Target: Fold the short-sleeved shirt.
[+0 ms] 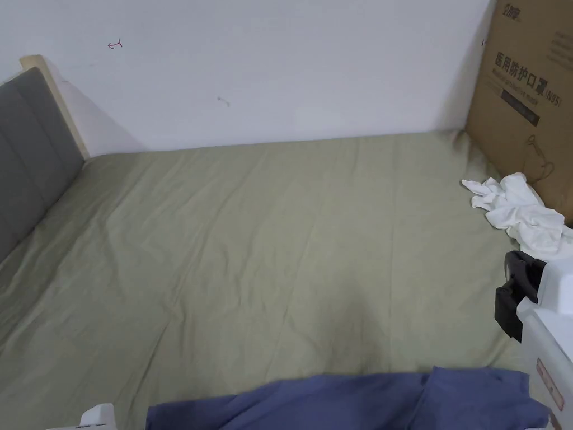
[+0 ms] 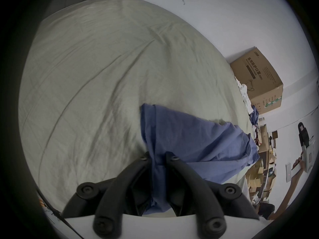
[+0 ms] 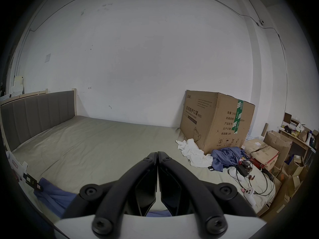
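The left gripper (image 2: 158,156) points out over the bed, and both its jaws press on a bunched fold of the blue shirt (image 2: 195,144). From the jaws the cloth fans out toward 2 o'clock in the left gripper view and lies rumpled on the green sheet (image 2: 96,80) near the bed's edge. In the head view the shirt (image 1: 358,400) lies at 6 o'clock, along the near edge of the sheet (image 1: 252,235), and a white corner of the left gripper (image 1: 98,417) shows at 7 o'clock.

The right gripper (image 3: 157,154) is held above the bed, level, pointing at the wall. Its jaws are closed tip to tip with nothing between them. Part of the shirt (image 3: 57,198) lies below it at 7 o'clock in the right gripper view, apart from the jaws, with the left gripper (image 3: 32,182) on it. In the head view the right gripper's body (image 1: 540,313) is at 4 o'clock, up and to the right of the shirt, not touching it. In the left gripper view the right gripper (image 2: 306,142) shows at 3 o'clock, far off, held in a hand (image 2: 297,163).

A box (image 1: 531,95) stands at 2 o'clock on the bed, with a white cloth (image 1: 523,215) crumpled at its foot.
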A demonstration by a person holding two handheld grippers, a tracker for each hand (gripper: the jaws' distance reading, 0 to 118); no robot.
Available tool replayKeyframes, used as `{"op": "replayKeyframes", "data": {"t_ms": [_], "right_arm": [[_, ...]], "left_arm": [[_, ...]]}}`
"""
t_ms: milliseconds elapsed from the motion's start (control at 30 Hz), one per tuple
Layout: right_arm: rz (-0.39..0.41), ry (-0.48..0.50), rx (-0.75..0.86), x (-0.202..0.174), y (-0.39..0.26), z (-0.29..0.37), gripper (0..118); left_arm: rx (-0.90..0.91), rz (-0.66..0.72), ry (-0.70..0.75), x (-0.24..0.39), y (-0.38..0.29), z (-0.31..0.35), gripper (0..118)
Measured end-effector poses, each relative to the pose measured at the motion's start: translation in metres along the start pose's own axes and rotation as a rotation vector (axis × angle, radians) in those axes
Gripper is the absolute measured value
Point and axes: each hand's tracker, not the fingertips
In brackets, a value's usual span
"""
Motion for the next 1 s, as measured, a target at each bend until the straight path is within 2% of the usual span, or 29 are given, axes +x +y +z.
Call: {"op": "replayKeyframes", "data": {"t_ms": [100,200,400,633,700,767,833,1000], "right_arm": [[-0.011,0.0,-0.003,0.001,0.001,-0.001,1],[-0.012,0.002,0.005,0.001,0.003,-0.001,1],[-0.021,0.017,0.02,0.0,0.006,-0.003,1],[-0.031,0.019,0.032,0.009,0.002,0.0,1],[-0.038,0.02,0.033,0.011,0.002,0.002,1],[-0.041,0.018,0.033,0.014,0.001,0.004,1],[-0.046,0.018,0.036,0.016,0.001,0.007,1],[-0.053,0.02,0.043,0.02,0.001,0.014,1]], "left_arm": [[0.036,-0.091,0.055,0.008,-0.001,0.006,8],[0.071,-0.112,0.062,0.011,0.005,0.02,7],[0.117,-0.124,0.065,0.01,0.028,0.059,6],[0.133,-0.094,0.243,-0.027,0.04,0.09,6],[0.134,-0.094,0.246,-0.029,0.038,0.094,6],[0.143,-0.105,0.247,-0.009,0.033,0.098,6],[0.163,-0.177,0.246,0.016,0.03,0.098,6],[0.154,-0.259,0.2,0.103,0.026,0.097,6]]}}
